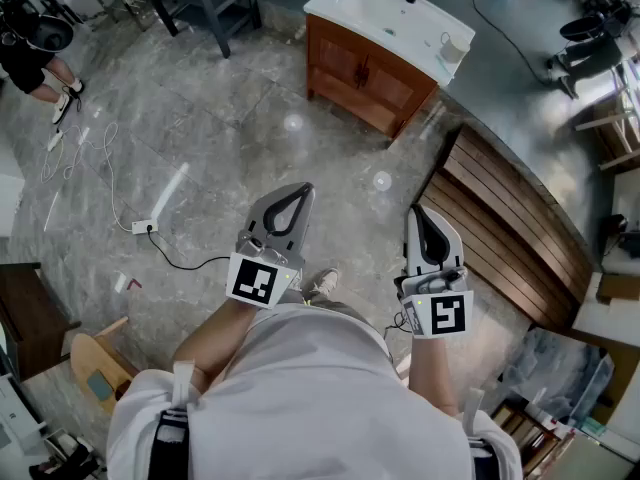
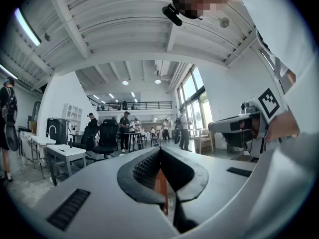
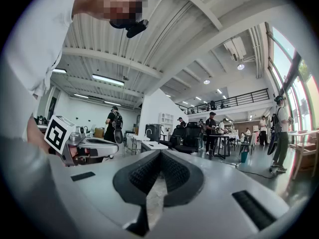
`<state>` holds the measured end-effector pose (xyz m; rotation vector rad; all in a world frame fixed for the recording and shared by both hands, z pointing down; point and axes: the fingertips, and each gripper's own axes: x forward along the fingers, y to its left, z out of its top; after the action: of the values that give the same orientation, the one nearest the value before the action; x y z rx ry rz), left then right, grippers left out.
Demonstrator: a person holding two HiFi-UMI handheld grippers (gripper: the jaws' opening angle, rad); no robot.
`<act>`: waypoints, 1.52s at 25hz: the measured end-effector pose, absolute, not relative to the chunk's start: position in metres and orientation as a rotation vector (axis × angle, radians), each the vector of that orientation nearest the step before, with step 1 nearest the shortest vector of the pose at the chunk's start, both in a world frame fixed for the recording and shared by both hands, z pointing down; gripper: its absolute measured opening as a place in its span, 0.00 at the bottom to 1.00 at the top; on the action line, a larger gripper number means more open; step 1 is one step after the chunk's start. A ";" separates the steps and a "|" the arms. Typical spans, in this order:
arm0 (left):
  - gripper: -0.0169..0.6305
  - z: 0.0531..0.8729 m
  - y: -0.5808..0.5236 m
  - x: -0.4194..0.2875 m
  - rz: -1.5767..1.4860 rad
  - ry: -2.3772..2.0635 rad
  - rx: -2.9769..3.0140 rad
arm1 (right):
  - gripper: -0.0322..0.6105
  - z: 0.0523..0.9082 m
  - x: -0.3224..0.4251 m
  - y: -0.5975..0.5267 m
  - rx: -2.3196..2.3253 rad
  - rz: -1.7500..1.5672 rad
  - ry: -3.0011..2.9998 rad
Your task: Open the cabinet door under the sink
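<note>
Left gripper (image 1: pixel 298 192) and right gripper (image 1: pixel 416 213): jaws together, both empty, held level.
The wooden cabinet (image 1: pixel 362 76) under the white sink (image 1: pixel 385 10) stands well ahead across the grey floor (image 1: pixel 240 118), its doors closed.

The left hand-held gripper (image 1: pixel 300 192) and the right hand-held gripper (image 1: pixel 418 213) are side by side, close before the person's body. The cabinet (image 1: pixel 365 73) stands on the floor (image 1: pixel 250 118) ahead, well apart from both. The sink (image 1: pixel 385 10) lies on top of it (a cup (image 1: pixel 452 46) at its right end). A slatted deck (image 1: pixel 510 218) lies to the right, a socket strip (image 1: pixel 144 227) to the left.
</note>
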<state>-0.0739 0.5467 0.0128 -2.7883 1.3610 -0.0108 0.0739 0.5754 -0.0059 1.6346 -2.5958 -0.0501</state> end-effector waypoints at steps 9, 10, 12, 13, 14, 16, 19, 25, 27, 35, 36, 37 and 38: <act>0.05 0.024 0.531 -0.049 -0.031 1.400 -2.777 | 0.10 0.003 0.107 0.557 1.666 -0.008 -2.643; 0.05 0.025 0.530 -0.047 -0.031 1.408 -2.773 | 0.10 0.003 0.111 0.556 1.668 -0.007 -2.648; 0.05 0.028 0.529 -0.043 -0.033 1.421 -2.761 | 0.10 0.007 0.117 0.555 1.655 -0.014 -2.647; 0.05 0.030 0.528 -0.041 -0.035 1.426 -2.756 | 0.10 0.010 0.120 0.555 1.647 -0.015 -2.645; 0.05 0.031 0.528 -0.038 -0.036 1.431 -2.753 | 0.10 0.013 0.123 0.553 1.641 -0.013 -2.646; 0.05 0.033 0.525 -0.033 -0.027 1.448 -2.750 | 0.10 0.019 0.128 0.548 1.633 0.000 -2.654; 0.05 0.036 0.520 -0.033 -0.020 1.474 -2.749 | 0.10 0.023 0.127 0.542 1.615 0.019 -2.669; 0.05 0.053 0.492 -0.047 -0.056 1.512 -2.756 | 0.10 0.026 0.115 0.516 1.579 0.014 -2.682; 0.05 0.059 0.474 -0.047 -0.059 1.499 -2.763 | 0.10 0.030 0.115 0.499 1.586 0.014 -2.667; 0.05 0.074 0.348 -0.057 -0.058 1.474 -2.793 | 0.10 0.045 0.105 0.384 1.592 0.046 -2.591; 0.05 0.077 0.330 -0.061 -0.063 1.479 -2.797 | 0.10 0.046 0.100 0.366 1.579 0.049 -2.587; 0.05 0.079 0.312 -0.065 -0.070 1.484 -2.802 | 0.10 0.046 0.095 0.349 1.568 0.049 -2.584; 0.05 0.082 0.295 -0.070 -0.075 1.486 -2.809 | 0.10 0.046 0.090 0.331 1.562 0.049 -2.581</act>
<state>-0.0703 0.2945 0.0815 -2.8087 1.4862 -0.0751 0.0897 0.3308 0.0462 1.5620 -2.5812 0.0491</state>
